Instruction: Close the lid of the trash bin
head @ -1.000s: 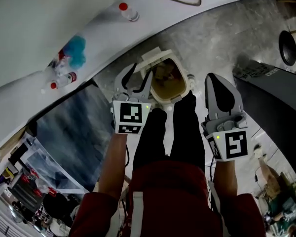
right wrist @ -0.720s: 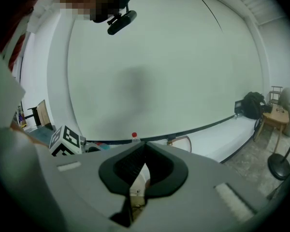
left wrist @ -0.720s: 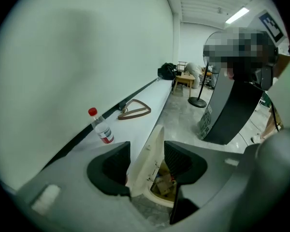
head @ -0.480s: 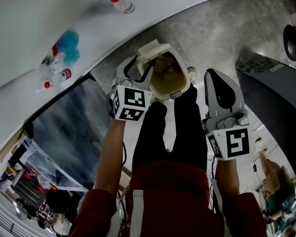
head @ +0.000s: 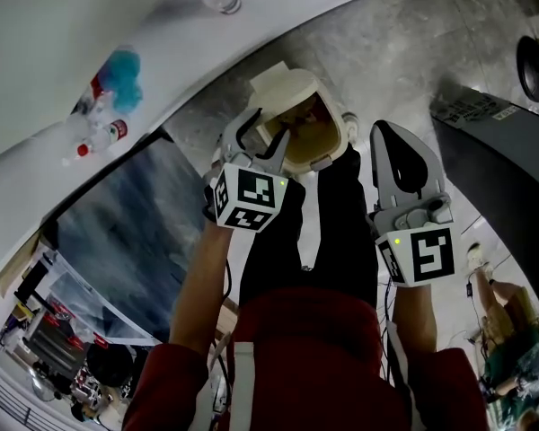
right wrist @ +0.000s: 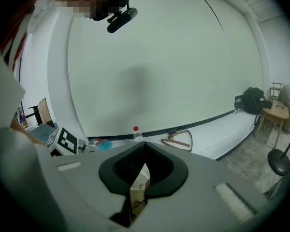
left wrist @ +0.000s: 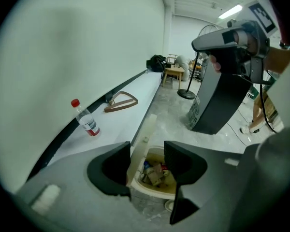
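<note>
A cream trash bin (head: pixel 339 140) stands on the floor in front of the person's legs, with scraps (left wrist: pixel 157 174) inside. Its lid (head: pixel 283 83) is up, at the bin's far left side. My left gripper (head: pixel 262 139) reaches over the bin's left rim. Its jaws have just been opening and now stand open. In the left gripper view (left wrist: pixel 147 161) the upright lid (left wrist: pixel 144 134) shows in the gap beside the left pad, and I see no pad pressing on it. My right gripper (head: pixel 388 142) hovers right of the bin, its tips together (right wrist: pixel 144 151) and holding nothing.
A white ledge runs along the wall behind the bin, carrying a red-capped bottle (left wrist: pixel 86 120), a wooden hanger (left wrist: pixel 121 102) and a blue object (head: pixel 117 70). A dark slanted cabinet (head: pixel 503 178) stands to the right. The person's black-trousered legs (head: pixel 341 232) are just behind the bin.
My left gripper has moved forward and down over the bin's left rim, tilting more steeply, and its jaws have spread. The right gripper has barely shifted.
</note>
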`<state>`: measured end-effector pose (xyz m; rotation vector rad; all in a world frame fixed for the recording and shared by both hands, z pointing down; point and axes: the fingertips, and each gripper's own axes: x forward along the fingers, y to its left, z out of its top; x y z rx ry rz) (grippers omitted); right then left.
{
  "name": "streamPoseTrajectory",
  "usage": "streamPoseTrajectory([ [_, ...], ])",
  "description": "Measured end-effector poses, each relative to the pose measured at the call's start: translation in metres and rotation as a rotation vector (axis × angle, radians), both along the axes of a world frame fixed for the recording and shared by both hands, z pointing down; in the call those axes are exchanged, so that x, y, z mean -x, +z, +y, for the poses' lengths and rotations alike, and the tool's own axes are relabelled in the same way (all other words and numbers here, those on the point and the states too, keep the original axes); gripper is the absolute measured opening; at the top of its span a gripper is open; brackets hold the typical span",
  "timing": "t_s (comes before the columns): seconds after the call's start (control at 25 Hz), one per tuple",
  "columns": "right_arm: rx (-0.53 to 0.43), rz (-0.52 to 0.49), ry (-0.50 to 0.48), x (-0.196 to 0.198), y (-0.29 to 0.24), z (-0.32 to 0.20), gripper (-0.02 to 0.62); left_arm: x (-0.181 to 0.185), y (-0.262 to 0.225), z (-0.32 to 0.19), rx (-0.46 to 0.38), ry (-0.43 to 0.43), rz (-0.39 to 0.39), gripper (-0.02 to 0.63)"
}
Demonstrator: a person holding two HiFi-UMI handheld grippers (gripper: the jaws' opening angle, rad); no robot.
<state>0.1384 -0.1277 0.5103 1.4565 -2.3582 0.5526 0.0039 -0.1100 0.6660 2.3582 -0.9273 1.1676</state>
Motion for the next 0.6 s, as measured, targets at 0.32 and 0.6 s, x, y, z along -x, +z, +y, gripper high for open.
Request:
streamPoseTrajectory([
  [0.32, 0.032, 0.009, -0.008, 0.000, 0.018, 0.022, 0.000, -0.031, 0.017, 0.064, 0.079, 0.125, 0.013, 0.222],
  [0.6, 0.091, 0.005, 0.000, 0.001, 0.045, 0.046, 0.000, -0.045, 0.042, 0.101, 0.162, 0.189, 0.022, 0.222],
])
